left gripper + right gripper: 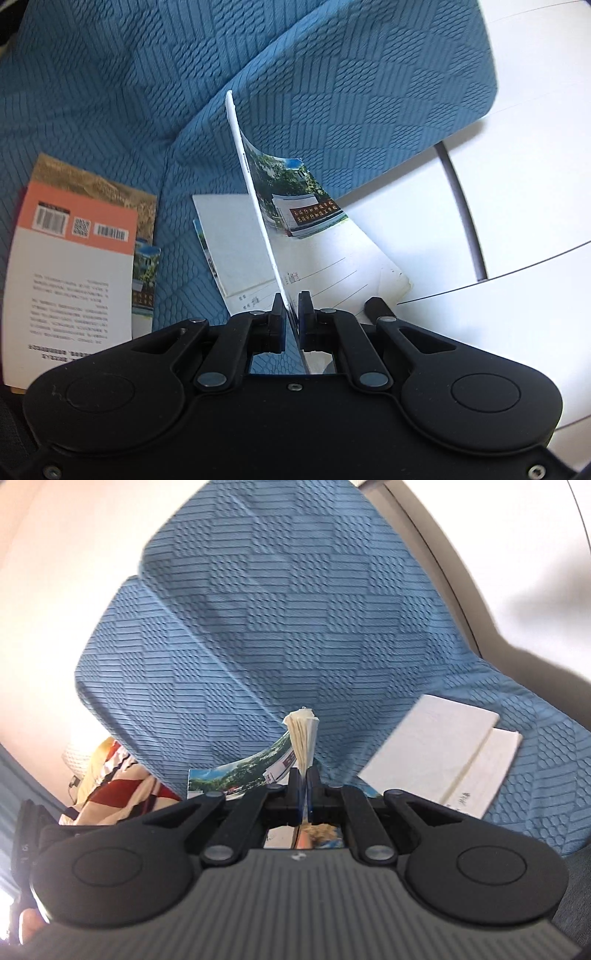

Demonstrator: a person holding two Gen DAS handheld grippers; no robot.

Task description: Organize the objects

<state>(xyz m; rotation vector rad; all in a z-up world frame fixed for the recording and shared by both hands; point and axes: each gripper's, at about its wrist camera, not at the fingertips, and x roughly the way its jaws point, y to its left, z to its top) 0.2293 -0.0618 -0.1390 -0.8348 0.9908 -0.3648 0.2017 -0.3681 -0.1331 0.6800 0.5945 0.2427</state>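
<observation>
My left fingers (291, 310) were clenched on a thin notebook's (255, 199) edge; its cover flopped toward two o'clock. My right fingers (304, 786) pinched a book (303, 734) whose pages fanned at twelve. Both seemed light, limp and easily creased, so a grip near the spine looked better. More books (74, 258) lay at nine on the blue sofa (332, 92).

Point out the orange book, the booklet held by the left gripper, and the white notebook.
orange book (79, 221), left wrist view, on its orange back cover band.
booklet (255, 199), left wrist view, on its white edge.
left gripper (291, 306), left wrist view, between its fingertips.
white notebook (432, 742), right wrist view, on its cover.
</observation>
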